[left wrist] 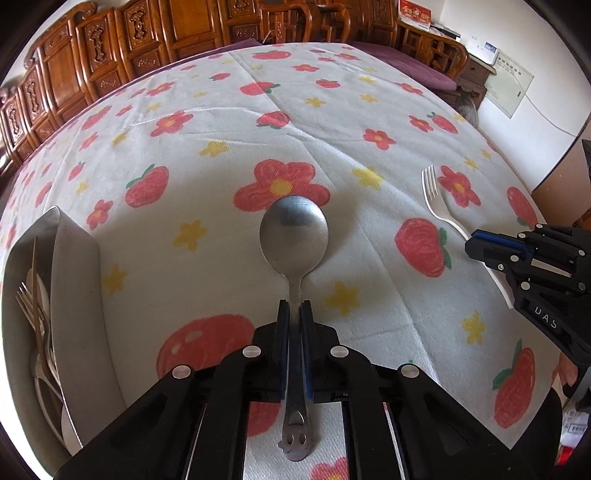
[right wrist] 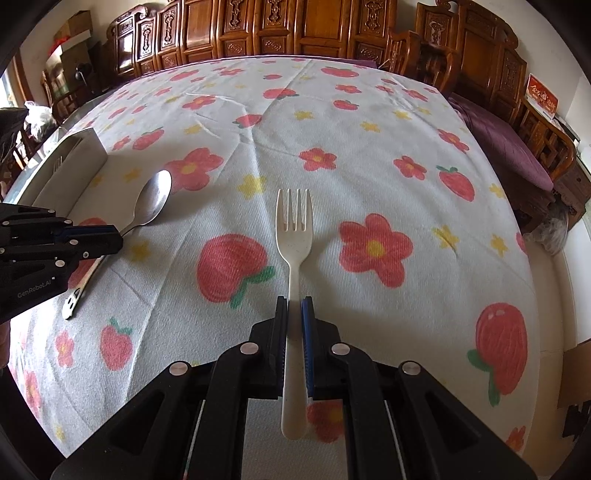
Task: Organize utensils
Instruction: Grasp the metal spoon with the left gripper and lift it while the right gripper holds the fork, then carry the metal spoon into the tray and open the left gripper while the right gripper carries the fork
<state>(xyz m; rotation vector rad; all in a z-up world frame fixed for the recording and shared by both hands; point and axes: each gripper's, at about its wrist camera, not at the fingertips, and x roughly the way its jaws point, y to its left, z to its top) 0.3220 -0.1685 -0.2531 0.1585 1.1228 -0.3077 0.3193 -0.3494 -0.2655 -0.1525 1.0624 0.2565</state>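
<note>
A steel spoon (left wrist: 294, 230) lies along the middle of the flowered tablecloth, bowl pointing away; my left gripper (left wrist: 294, 308) is shut on its handle. In the right wrist view the same spoon (right wrist: 153, 199) and left gripper (right wrist: 110, 240) appear at the left. A cream plastic fork (right wrist: 294, 229) points away with its tines up the cloth; my right gripper (right wrist: 294, 304) is shut on its handle. The left wrist view shows that fork (left wrist: 434, 195) and right gripper (left wrist: 474, 245) at the right edge.
A grey utensil holder (left wrist: 72, 280) stands at the table's left edge with several forks and spoons inside; the holder (right wrist: 74, 162) also shows in the right wrist view. Carved wooden cabinets (right wrist: 295, 29) and chairs line the far side. A purple cushioned bench (right wrist: 509, 147) stands at right.
</note>
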